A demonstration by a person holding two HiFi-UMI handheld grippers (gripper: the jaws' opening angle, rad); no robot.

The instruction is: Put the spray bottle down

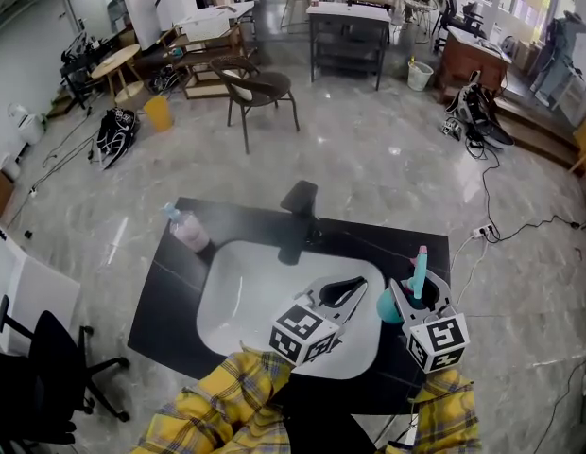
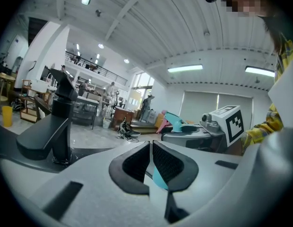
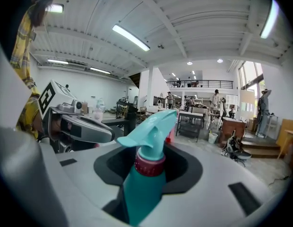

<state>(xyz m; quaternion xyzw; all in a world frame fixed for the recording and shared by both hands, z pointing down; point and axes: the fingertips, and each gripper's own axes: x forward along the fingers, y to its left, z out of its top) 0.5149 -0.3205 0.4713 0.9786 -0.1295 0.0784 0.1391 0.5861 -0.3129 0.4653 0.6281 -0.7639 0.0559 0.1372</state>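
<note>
Teal spray bottle (image 3: 142,186) wants flat landing, by my reading: lower upright onto bare black desk (image 1: 392,250) right of sink (image 1: 238,296), seat base fully before loosening, stay off rim. Right hand-held gripper (image 1: 418,297): jaws spread wide, pinching bottle body, trigger head poking above. Bottle hangs near sink's right rim. Left hand-held gripper (image 1: 344,292) just beside, over white basin, jaws pressed nearly together; teal sliver low in gap, cannot tell what. Black faucet (image 1: 298,220) beyond.
</note>
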